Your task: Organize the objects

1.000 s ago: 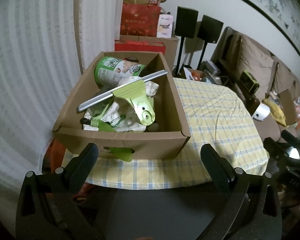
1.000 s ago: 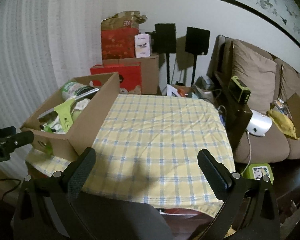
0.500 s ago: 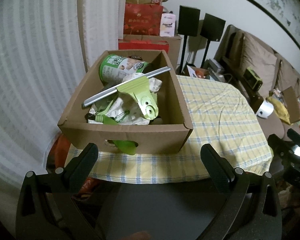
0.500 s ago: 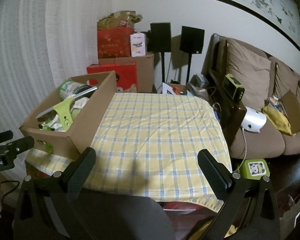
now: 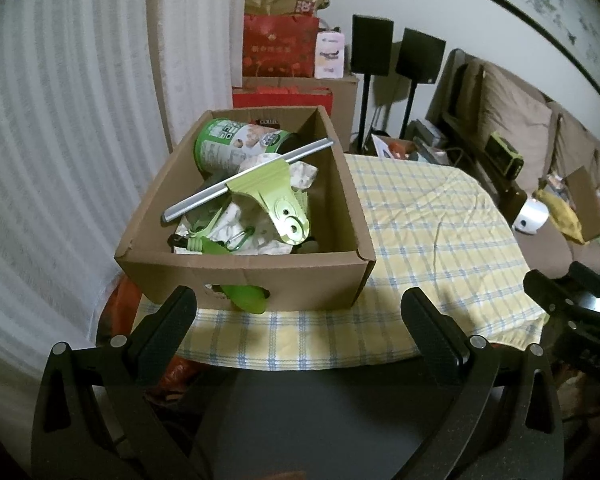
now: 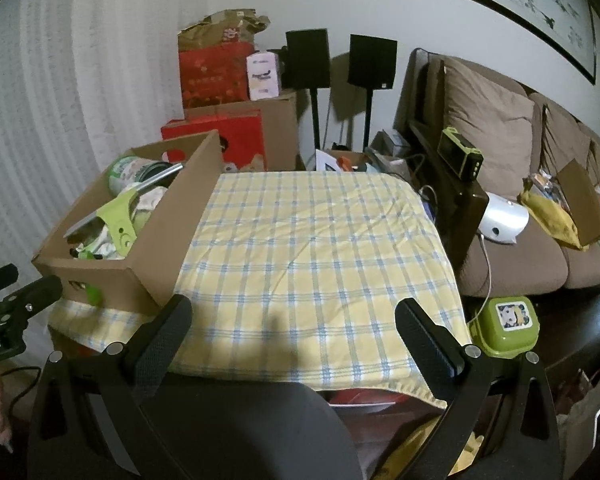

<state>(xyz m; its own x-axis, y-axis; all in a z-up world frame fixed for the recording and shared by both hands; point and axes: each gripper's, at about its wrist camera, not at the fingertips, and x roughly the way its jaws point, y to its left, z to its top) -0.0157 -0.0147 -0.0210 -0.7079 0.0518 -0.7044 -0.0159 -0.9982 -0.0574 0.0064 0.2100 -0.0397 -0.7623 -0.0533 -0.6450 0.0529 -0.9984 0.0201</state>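
Currently the cardboard box (image 5: 260, 276) sits at the desk's (image 6: 308, 248) left edge, on the yellow checked cloth (image 5: 432, 240). Inside lie a green squeegee (image 5: 268, 196) resting diagonally on top, a green can (image 5: 236, 148) on its side at the far end, and crumpled paper (image 5: 260, 232). Left gripper (image 5: 298, 312) and right gripper (image 6: 292, 318) both hover short of the desk's near edge, fingers spread wide, holding nothing.
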